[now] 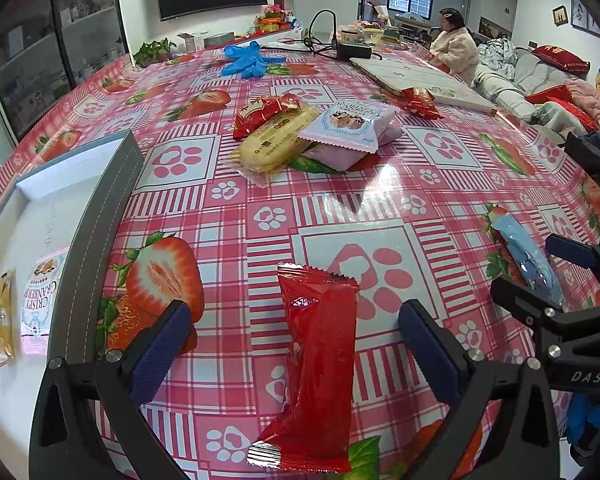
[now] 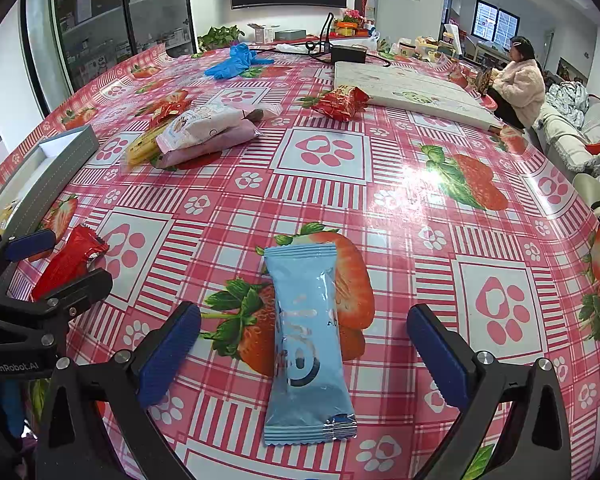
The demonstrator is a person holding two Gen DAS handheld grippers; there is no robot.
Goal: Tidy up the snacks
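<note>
Both grippers stood over the desk (image 1: pixel 260 208) with its strawberry-print cloth, each lined up on one packet, and neither had taken hold yet. The left gripper (image 1: pixel 296 332) had its fingers spread wide, holding nothing, with a red snack packet (image 1: pixel 320 364) lying flat on the cloth between them, clear of both pads. The right gripper (image 2: pixel 304 340) was just as wide open and empty, straddling a light blue snack packet (image 2: pixel 306 344) that lay lengthwise between its fingers.

A grey-walled box (image 1: pixel 100 216) sat at the desk's left edge, already holding a cranberry-crisp packet (image 1: pixel 40 292) and a yellow packet (image 1: pixel 0 320). Farther back lay a loose heap of snacks (image 1: pixel 300 136) and a small red packet (image 2: pixel 340 102) beside a flat white board (image 2: pixel 412 88).

This looked like the approach to a double pick. Next, each pair of fingers would probably need to come down and close across its packet's width, gently, since the slick wrappers could slip, before the carry to the box.
</note>
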